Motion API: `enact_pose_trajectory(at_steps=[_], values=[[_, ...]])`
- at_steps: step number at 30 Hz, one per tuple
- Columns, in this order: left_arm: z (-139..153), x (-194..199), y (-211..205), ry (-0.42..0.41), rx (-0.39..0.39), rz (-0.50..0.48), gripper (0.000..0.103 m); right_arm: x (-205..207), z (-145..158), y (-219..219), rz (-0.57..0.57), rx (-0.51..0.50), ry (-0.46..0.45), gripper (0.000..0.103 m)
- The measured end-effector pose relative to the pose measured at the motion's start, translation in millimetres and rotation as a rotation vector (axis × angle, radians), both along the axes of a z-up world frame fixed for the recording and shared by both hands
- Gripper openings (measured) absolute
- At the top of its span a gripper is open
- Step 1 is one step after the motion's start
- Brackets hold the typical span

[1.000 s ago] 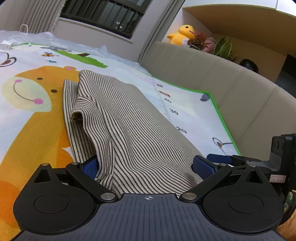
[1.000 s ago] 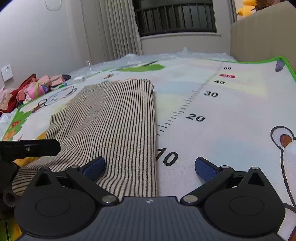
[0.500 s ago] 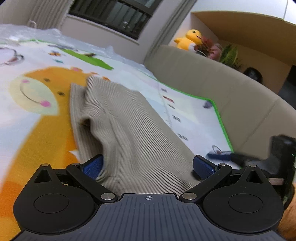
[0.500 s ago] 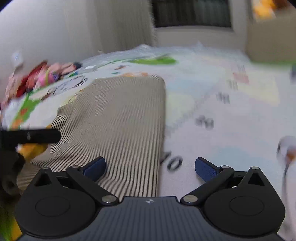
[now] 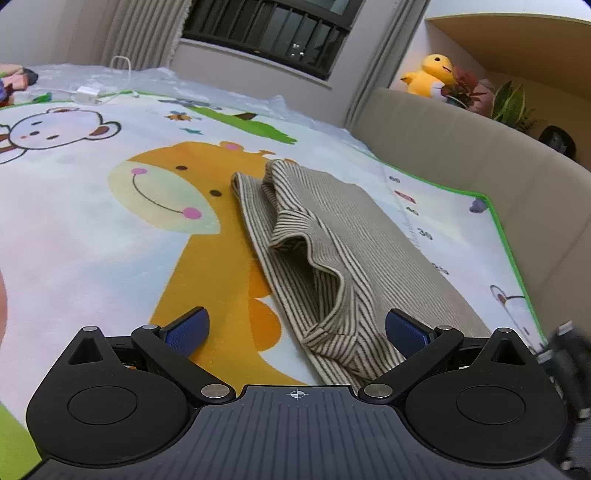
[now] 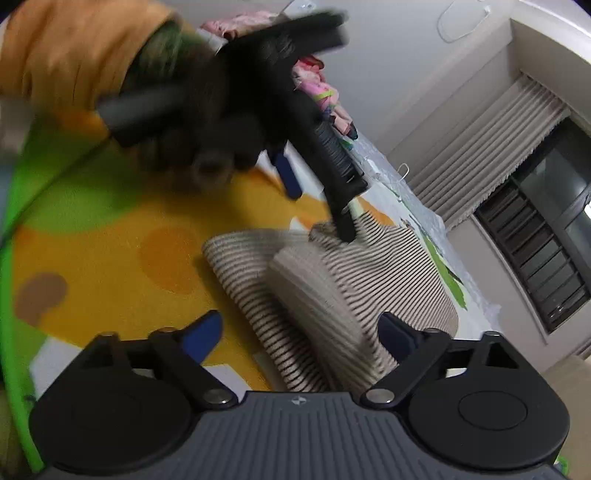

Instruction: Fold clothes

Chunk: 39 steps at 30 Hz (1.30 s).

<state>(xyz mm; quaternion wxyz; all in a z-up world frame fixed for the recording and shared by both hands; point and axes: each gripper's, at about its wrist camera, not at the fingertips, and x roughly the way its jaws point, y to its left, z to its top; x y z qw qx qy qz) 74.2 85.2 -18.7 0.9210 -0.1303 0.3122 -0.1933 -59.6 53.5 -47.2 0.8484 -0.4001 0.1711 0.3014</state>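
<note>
Left hand-held gripper (image 5: 295,334): jaws wide, blue ribbed fingertips (image 5: 186,328) spread, nothing clamped; the near hem of the striped garment (image 5: 332,258) lies between them, closer to the right pad. Right hand-held gripper (image 6: 299,332): jaws also wide, empty, the garment's near corner between its pads; this view is motion-blurred. Garment is a ribbed knit in beige with thin dark stripes, folded to a long narrow band on the play mat (image 5: 92,229); its left edge has a sleeve opening (image 5: 291,243) gaping upward and a loose pleat, not flat. Mat surface looks soft and fuzzy, green border, printed with an orange giraffe (image 5: 192,192) under the garment's left side and a monkey face (image 5: 55,127) further off. A printed height ruler (image 5: 417,221) runs just beside the garment's right edge; "30" readable, "60" faintly, the rest too small. Beyond: a white charger and cable (image 5: 88,92) at the mat's far edge, padded beige headboard (image 5: 461,155) on the right with a yellow plush duck (image 5: 428,75) on its ledge, and a barred window (image 5: 266,33).
</note>
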Motion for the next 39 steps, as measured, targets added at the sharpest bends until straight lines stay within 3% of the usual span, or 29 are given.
enact_pose_trajectory(at_steps=[2,6,9,15,18,20,22,24,27,29,34,35,37,39], values=[[2,-3,0,-0.006,0.008,-0.012,0.103,17,14,-9,-0.080,0.136,0.105,0.062],[5,-9,4,-0.019,0.037,-0.029,0.103,57,39,-39,-0.218,0.394,0.331,0.055],[11,-24,3,-0.078,0.107,-0.112,0.103,80,46,-63,-0.298,0.573,0.485,0.053],[19,-63,-24,-0.264,0.391,-0.320,0.103,91,38,-78,-0.335,0.679,0.588,0.052],[18,-69,-44,-0.294,0.409,-0.398,0.103,97,35,-86,-0.352,0.729,0.638,0.052],[15,-62,-58,-0.297,0.429,-0.396,0.103,101,32,-91,-0.363,0.763,0.671,0.052],[10,-52,-74,-0.292,0.455,-0.371,0.103,92,38,-84,-0.339,0.701,0.614,0.052],[9,-36,-74,-0.244,0.401,-0.339,0.103,81,47,-74,-0.311,0.624,0.531,0.053],[12,-18,-64,-0.170,0.276,-0.283,0.103,53,56,-62,-0.252,0.438,0.312,0.064],[16,-11,-56,-0.148,0.218,-0.266,0.103,40,48,-54,-0.221,0.306,0.188,0.076],[16,-1,-43,-0.104,0.145,-0.275,0.103,43,12,-24,-0.173,0.051,-0.009,0.076],[16,-2,-41,-0.097,0.138,-0.279,0.103,47,8,-19,-0.160,0.019,-0.031,0.065],[22,-4,-28,-0.085,0.099,-0.290,0.103,58,15,-15,-0.151,0.012,0.022,0.039],[34,-4,-8,-0.092,0.032,-0.293,0.103,64,26,-13,-0.136,0.005,0.075,0.031]])
